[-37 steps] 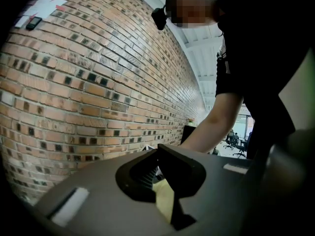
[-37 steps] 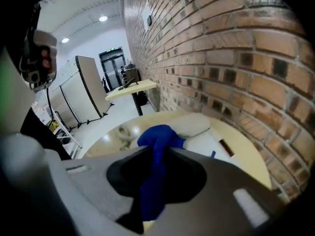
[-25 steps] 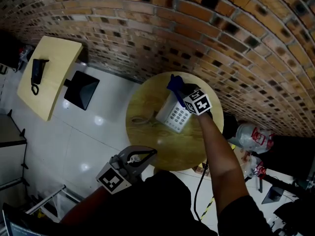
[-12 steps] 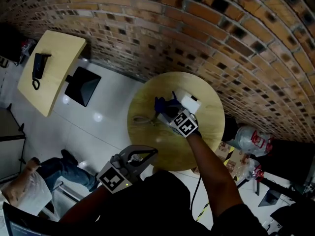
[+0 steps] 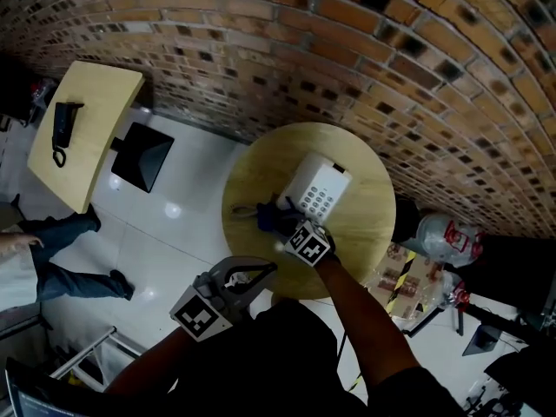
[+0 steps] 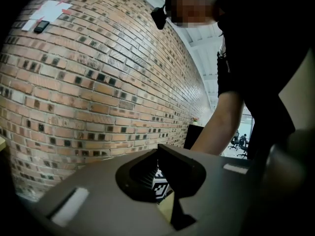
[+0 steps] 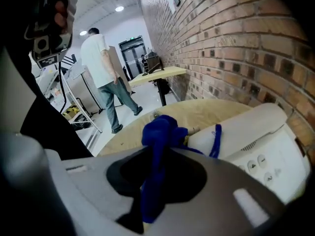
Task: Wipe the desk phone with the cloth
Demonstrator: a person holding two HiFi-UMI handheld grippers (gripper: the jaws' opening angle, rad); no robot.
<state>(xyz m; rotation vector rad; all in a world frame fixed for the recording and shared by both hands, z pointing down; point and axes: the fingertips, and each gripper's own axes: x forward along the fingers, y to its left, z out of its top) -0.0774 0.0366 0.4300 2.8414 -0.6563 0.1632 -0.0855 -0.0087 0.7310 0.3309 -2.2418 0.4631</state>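
Observation:
A white desk phone [image 5: 318, 188] with a grey keypad lies on the round wooden table [image 5: 356, 233]; it also fills the right of the right gripper view as the phone [image 7: 261, 141]. My right gripper [image 5: 287, 227] sits at the phone's near left corner, shut on a bunched blue cloth [image 5: 274, 216]. In the right gripper view the cloth [image 7: 160, 132] hangs up through the gripper [image 7: 156, 157] and drapes against the phone's side. My left gripper [image 5: 270, 270] is held off the table near my body; its jaws look shut with nothing in them, as in the left gripper view [image 6: 165, 181].
The phone's cord [image 5: 246, 211] lies on the table's left part. A brick wall [image 5: 391, 76] runs behind. A rectangular desk [image 5: 82, 129] with a black handset stands far left, a person [image 5: 39, 268] walks on the floor, and bags [image 5: 443, 237] sit at the right.
My right gripper has dragged the cloth from the phone's far end down its left side to the near left corner. A person has walked along the floor at the left.

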